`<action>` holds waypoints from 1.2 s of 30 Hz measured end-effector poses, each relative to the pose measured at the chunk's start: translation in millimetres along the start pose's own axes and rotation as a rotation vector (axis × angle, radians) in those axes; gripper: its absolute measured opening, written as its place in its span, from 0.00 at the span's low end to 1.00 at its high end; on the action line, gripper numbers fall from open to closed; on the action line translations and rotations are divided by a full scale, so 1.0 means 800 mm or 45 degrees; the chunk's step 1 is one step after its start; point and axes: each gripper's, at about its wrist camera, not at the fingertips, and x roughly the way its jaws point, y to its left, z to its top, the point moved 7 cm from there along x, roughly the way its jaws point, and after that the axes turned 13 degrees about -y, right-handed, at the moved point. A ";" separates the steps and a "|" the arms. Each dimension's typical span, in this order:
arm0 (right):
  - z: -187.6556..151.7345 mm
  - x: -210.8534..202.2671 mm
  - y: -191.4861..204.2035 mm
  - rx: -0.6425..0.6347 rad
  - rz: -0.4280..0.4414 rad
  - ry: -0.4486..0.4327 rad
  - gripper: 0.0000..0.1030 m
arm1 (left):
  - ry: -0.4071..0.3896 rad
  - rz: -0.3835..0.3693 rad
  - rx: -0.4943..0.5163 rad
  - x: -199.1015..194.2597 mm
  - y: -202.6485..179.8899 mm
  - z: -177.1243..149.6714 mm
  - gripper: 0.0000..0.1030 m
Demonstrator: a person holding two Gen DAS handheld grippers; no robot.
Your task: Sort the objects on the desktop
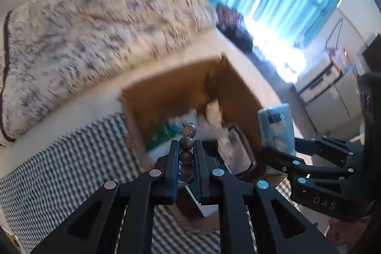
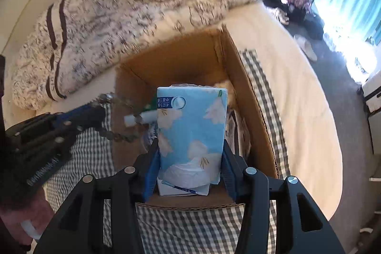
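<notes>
Now both grippers hover over the open cardboard box (image 2: 250, 97): the right gripper (image 2: 190, 166) clamps an upright tissue pack (image 2: 191, 130), the left gripper (image 1: 186, 154) pinches a bead string (image 1: 187, 143), seemingly dangling boxward.

Cardboard box (image 2: 250, 111) sits on checked cloth (image 2: 190, 227), quilt (image 2: 123, 8) behind it. My R gripper (image 2: 190, 173) holds tissue pack (image 2: 191, 132) over box; L gripper (image 1: 186, 146), to its left, holds bead string (image 1: 187, 143) above box's contents.

Right gripper (image 1: 278, 149): "DAS", perhaps partial.
</notes>
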 end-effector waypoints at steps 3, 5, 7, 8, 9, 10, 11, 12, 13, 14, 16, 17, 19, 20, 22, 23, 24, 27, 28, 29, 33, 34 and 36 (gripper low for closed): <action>-0.005 0.016 -0.010 -0.006 0.001 0.043 0.47 | 0.057 0.014 0.028 0.024 -0.015 -0.011 0.10; -0.009 0.023 -0.015 -0.014 -0.001 0.067 0.49 | 0.089 0.027 0.013 0.039 -0.020 -0.015 0.10; -0.011 0.030 -0.020 -0.024 -0.012 0.087 0.51 | 0.119 0.032 0.003 0.051 -0.020 -0.018 0.10; -0.012 0.031 -0.022 -0.025 -0.013 0.096 0.51 | 0.139 0.043 -0.004 0.058 -0.020 -0.021 0.11; -0.012 0.031 -0.023 -0.023 -0.010 0.097 0.51 | 0.158 0.052 -0.021 0.062 -0.018 -0.023 0.11; -0.011 0.029 -0.026 -0.019 -0.005 0.086 0.52 | 0.170 0.054 -0.043 0.065 -0.016 -0.023 0.12; -0.009 0.025 -0.027 -0.013 -0.002 0.073 0.54 | 0.173 0.054 -0.063 0.065 -0.014 -0.023 0.13; -0.008 0.021 -0.028 -0.006 -0.001 0.063 0.58 | 0.170 0.057 -0.079 0.064 -0.012 -0.021 0.14; -0.007 0.017 -0.031 0.008 0.001 0.048 0.60 | 0.163 0.058 -0.093 0.062 -0.010 -0.019 0.18; -0.005 0.013 -0.032 0.023 0.004 0.037 0.61 | 0.151 0.050 -0.113 0.057 -0.008 -0.016 0.26; -0.001 0.002 -0.037 0.064 0.017 0.004 0.62 | 0.115 0.038 -0.149 0.046 -0.004 -0.008 0.42; 0.003 -0.004 -0.038 0.082 0.023 -0.012 0.63 | 0.086 0.032 -0.166 0.037 -0.002 -0.002 0.50; 0.010 -0.017 -0.038 0.108 0.036 -0.052 0.67 | 0.028 0.028 -0.188 0.018 0.003 0.011 0.57; 0.015 -0.022 -0.036 0.114 0.040 -0.070 0.67 | -0.007 0.029 -0.200 0.006 0.007 0.017 0.61; 0.023 -0.036 -0.031 0.117 0.039 -0.109 0.71 | -0.068 0.039 -0.223 -0.014 0.015 0.028 0.67; 0.027 -0.042 -0.029 0.114 0.037 -0.124 0.73 | -0.107 0.045 -0.233 -0.027 0.021 0.034 0.68; 0.030 -0.047 -0.027 0.108 0.031 -0.137 0.79 | -0.140 0.055 -0.237 -0.038 0.027 0.039 0.69; 0.036 -0.059 -0.015 0.092 0.014 -0.168 0.82 | -0.193 0.148 -0.196 -0.068 0.046 0.046 0.83; 0.038 -0.063 -0.010 0.085 0.005 -0.180 0.82 | -0.196 0.188 -0.178 -0.075 0.054 0.047 0.83; 0.039 -0.066 -0.007 0.081 -0.006 -0.188 0.83 | -0.204 0.221 -0.167 -0.083 0.064 0.047 0.83; 0.041 -0.076 0.018 0.057 -0.006 -0.208 0.86 | -0.254 0.305 -0.179 -0.118 0.102 0.044 0.89; 0.040 -0.078 0.029 0.047 0.006 -0.208 0.86 | -0.265 0.328 -0.183 -0.127 0.113 0.041 0.93; 0.040 -0.081 0.051 0.022 0.027 -0.205 0.86 | -0.289 0.380 -0.194 -0.149 0.134 0.035 0.98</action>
